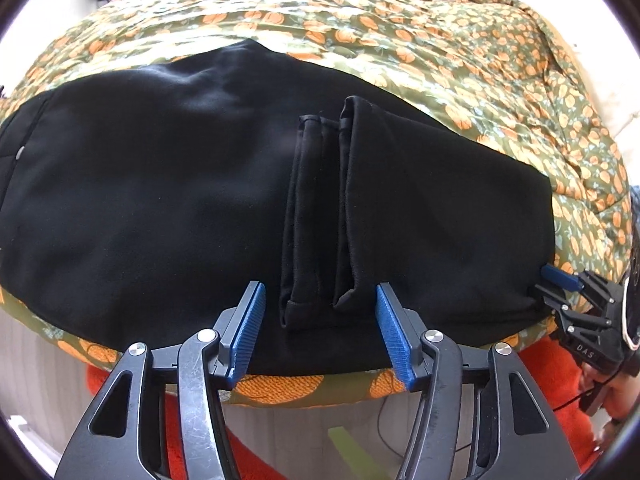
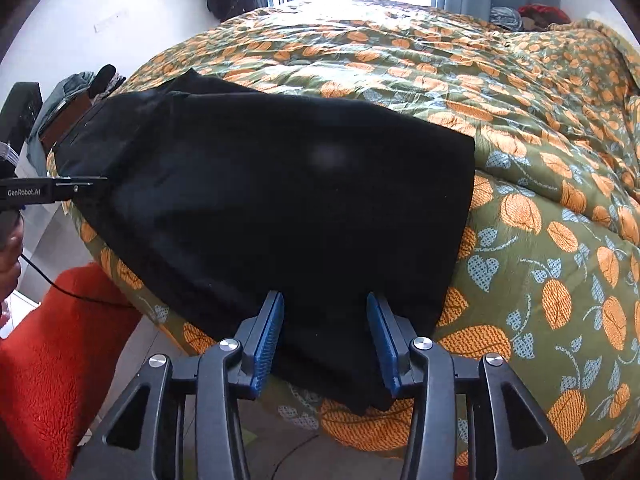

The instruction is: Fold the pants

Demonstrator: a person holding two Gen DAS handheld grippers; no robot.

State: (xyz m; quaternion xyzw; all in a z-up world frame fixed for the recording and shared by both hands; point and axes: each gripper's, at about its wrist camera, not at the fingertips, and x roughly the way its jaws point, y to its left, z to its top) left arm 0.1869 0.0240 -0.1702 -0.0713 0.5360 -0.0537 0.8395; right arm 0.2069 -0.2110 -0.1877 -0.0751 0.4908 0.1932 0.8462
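The black pants [image 1: 200, 200] lie folded on the bed's pumpkin-print quilt [image 1: 480, 60], near its edge. The left gripper [image 1: 320, 332] has its fingers spread apart around the leg hems, gripping nothing. The right gripper [image 2: 325, 340] likewise stands parted over the fold, empty.

So the pants [image 1: 160, 184] are lying flat across the near edge of the bed [image 2: 540, 184], on top of the quilt [image 1: 440, 52]. The leg ends [image 1: 320, 216] are folded back onto the middle of the pants, two hems side by side. The left hand-held gripper [image 1: 320, 328] sits at the near edge with those hems between its spread fingers, not pinched. The right hand-held gripper [image 2: 325, 336] is off to the right at the fold end, jaws apart over the cloth edge. A pile of clothes [image 2: 524, 16] sits at the far end of the bed, with a rug [image 2: 48, 352] on the floor below the near edge.
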